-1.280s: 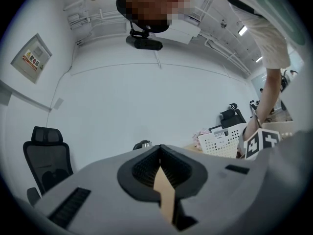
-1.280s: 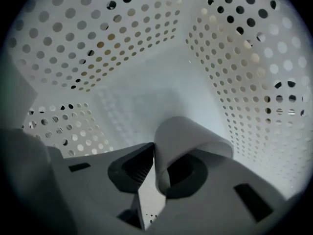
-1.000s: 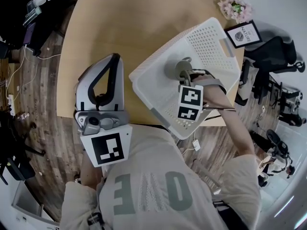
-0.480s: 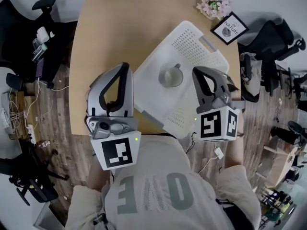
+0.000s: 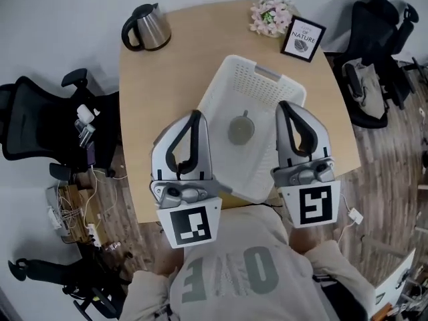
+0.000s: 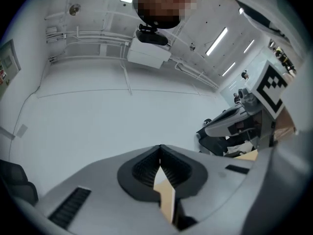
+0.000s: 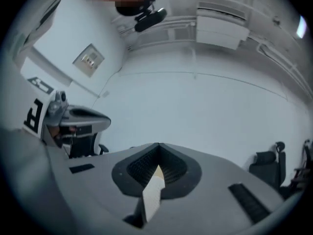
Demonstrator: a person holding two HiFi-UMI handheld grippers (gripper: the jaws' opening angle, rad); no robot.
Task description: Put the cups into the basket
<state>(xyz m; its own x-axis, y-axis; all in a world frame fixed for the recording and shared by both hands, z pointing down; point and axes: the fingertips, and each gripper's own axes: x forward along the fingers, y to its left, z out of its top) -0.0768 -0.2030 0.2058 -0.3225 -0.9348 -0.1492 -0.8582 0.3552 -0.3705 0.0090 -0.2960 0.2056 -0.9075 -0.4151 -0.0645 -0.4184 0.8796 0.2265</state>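
A grey cup (image 5: 241, 130) stands upright inside the white basket (image 5: 223, 79) on the wooden table (image 5: 160, 85). My left gripper (image 5: 195, 115) is held up near my body over the basket's left edge, its jaws shut with nothing in them. To the right of the cup, my right gripper (image 5: 284, 105) is raised the same way, shut and empty. Both gripper views look up at the wall and ceiling. In the left gripper view the tips (image 6: 160, 147) meet, and in the right gripper view the tips (image 7: 158, 146) meet too.
A steel kettle (image 5: 148, 27) stands at the table's far left corner. Pink flowers (image 5: 271, 15) and a framed picture (image 5: 303, 39) sit at the far edge. Black office chairs (image 5: 40, 122) (image 5: 374, 19) flank the table.
My right gripper has let go of the cup in the basket and drawn back and up. Both grippers now sit side by side near my chest; the head view has pulled back.
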